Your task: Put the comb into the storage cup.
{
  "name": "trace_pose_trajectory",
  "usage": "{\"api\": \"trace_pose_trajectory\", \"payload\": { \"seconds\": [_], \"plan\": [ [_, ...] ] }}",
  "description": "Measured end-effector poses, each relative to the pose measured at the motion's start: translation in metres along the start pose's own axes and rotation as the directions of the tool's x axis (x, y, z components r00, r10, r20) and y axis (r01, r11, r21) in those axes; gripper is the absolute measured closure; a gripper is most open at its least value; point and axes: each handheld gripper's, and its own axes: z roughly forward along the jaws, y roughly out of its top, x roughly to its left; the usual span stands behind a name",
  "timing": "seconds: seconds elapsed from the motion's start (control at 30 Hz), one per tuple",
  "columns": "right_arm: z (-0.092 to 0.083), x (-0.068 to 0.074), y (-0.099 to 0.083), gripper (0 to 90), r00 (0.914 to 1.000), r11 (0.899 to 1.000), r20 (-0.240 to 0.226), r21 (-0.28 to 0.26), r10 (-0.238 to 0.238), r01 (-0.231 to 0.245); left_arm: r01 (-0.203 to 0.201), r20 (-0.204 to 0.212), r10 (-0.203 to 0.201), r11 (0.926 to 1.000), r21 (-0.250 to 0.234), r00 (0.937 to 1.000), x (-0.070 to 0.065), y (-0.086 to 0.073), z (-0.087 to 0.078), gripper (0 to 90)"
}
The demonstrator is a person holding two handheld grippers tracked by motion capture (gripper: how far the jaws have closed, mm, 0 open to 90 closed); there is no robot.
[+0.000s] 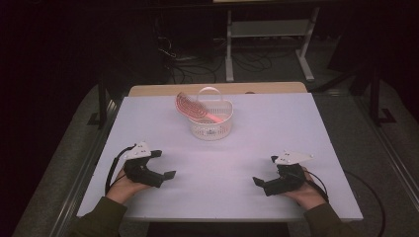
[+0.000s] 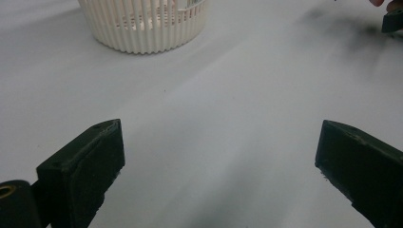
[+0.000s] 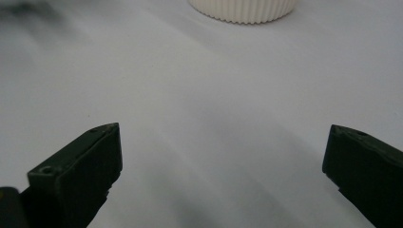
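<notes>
A small white slatted basket [image 1: 211,126] with a hoop handle stands at the middle back of the white table [image 1: 296,118]. A pink, ribbed, comb-like thing [image 1: 193,107] leans out of it over its left rim. My left gripper [image 1: 163,165] rests at the front left, open, with nothing between its jaws. Mirroring it at the front right, my right gripper [image 1: 265,170] is open and holds nothing. The left gripper view has the basket [image 2: 142,23] ahead at upper left. In the right gripper view the basket's base [image 3: 242,10] sits at the top edge.
A wooden table edge [image 1: 217,89] runs behind the white board. Beyond it, a white metal frame [image 1: 269,39] and cables [image 1: 192,61] lie on the dark floor. In the left gripper view, part of the right gripper [image 2: 393,20] is at the top right corner.
</notes>
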Motion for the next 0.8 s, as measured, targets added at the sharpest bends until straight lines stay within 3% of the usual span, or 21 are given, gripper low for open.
{"api": "trace_pose_trajectory", "payload": {
  "seconds": [0.33,0.8],
  "plan": [
    [0.001,0.001,0.0,0.0,1.0,1.0,0.004,0.005,-0.004,0.004,-0.024,-0.015,0.024,0.9997,-0.003,0.9996,-0.002,-0.01,0.0,2.7],
    [0.002,0.001,0.0,0.0,1.0,1.0,0.001,0.013,-0.009,0.009,-0.038,0.006,0.038,0.9989,0.028,0.9993,-0.004,-0.011,0.005,2.7]
  ]
}}
